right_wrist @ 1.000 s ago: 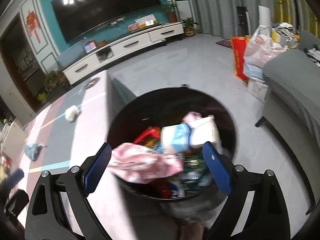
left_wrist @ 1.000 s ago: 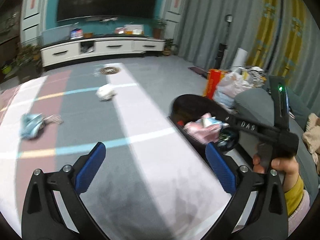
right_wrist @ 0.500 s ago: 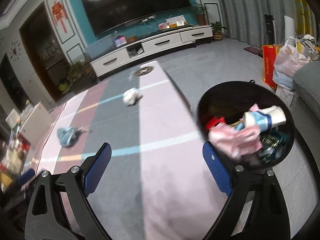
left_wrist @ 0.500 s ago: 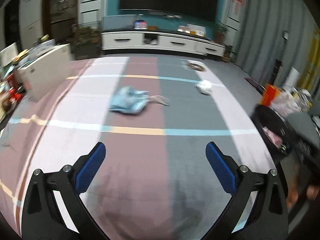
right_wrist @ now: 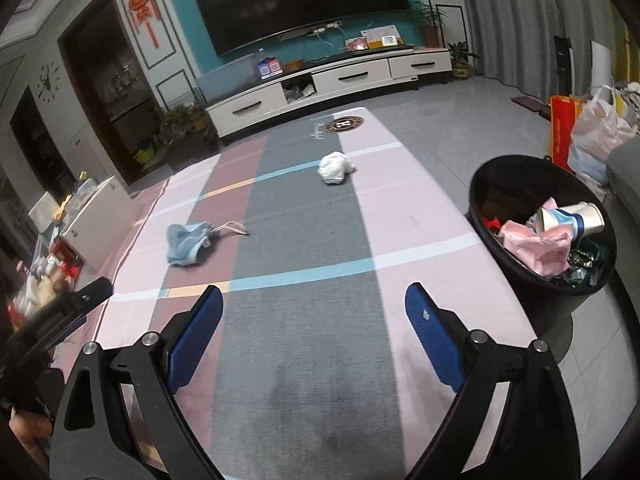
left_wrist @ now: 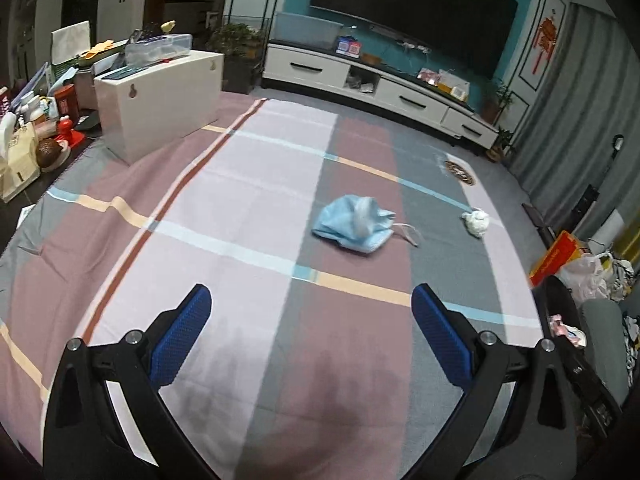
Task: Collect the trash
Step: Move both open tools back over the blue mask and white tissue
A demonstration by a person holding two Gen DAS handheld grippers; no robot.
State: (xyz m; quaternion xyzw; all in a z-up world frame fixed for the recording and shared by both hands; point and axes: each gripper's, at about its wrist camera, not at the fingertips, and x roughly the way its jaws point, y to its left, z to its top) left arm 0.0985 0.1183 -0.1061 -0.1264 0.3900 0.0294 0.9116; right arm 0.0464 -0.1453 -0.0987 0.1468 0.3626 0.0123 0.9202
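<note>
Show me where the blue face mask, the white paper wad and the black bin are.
blue face mask (left_wrist: 354, 224), left wrist view, on its crumpled middle.
white paper wad (right_wrist: 335, 167), right wrist view, on its centre.
black bin (right_wrist: 532, 284), right wrist view, on its outer wall.

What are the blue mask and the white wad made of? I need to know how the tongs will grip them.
Blue mask: seemingly soft nonwoven fabric, matte, crumpled, with a thin ear loop. White wad: probably tissue or paper, matte, creased into a ball.

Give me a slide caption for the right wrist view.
Open right claw over striped cloth; blue mask, white wad, full black bin.
</note>
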